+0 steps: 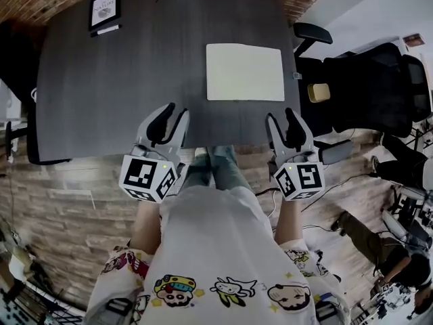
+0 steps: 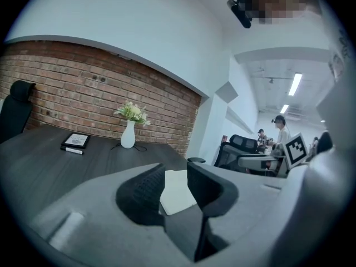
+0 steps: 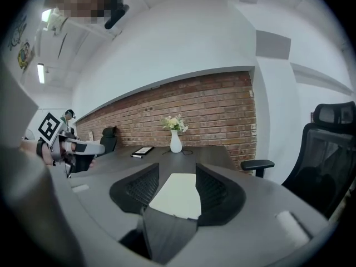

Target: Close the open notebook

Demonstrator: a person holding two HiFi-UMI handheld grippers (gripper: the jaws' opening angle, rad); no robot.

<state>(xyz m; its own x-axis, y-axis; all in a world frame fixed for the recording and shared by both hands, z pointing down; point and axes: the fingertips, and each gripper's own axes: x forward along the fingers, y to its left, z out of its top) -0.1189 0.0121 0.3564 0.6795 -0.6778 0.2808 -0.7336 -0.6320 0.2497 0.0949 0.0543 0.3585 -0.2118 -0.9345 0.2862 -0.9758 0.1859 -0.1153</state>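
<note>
White vase [image 2: 128, 136] holds flowers [image 2: 132, 111]; left claw [image 2: 174, 176] and right claw [image 3: 177, 176] both spread, empty.

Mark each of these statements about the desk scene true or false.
1. The cream rectangular notebook lies flat on the dark grey table. True.
2. The left claw is shut on the notebook. False: its jaws stand apart and empty, short of the notebook.
3. The right claw is open and holds nothing. True.
4. The white vase of flowers stands on the notebook. False: it stands at the table's far edge, well apart from the notebook.
5. The black-framed picture lies near the table's far left corner. True.
</note>
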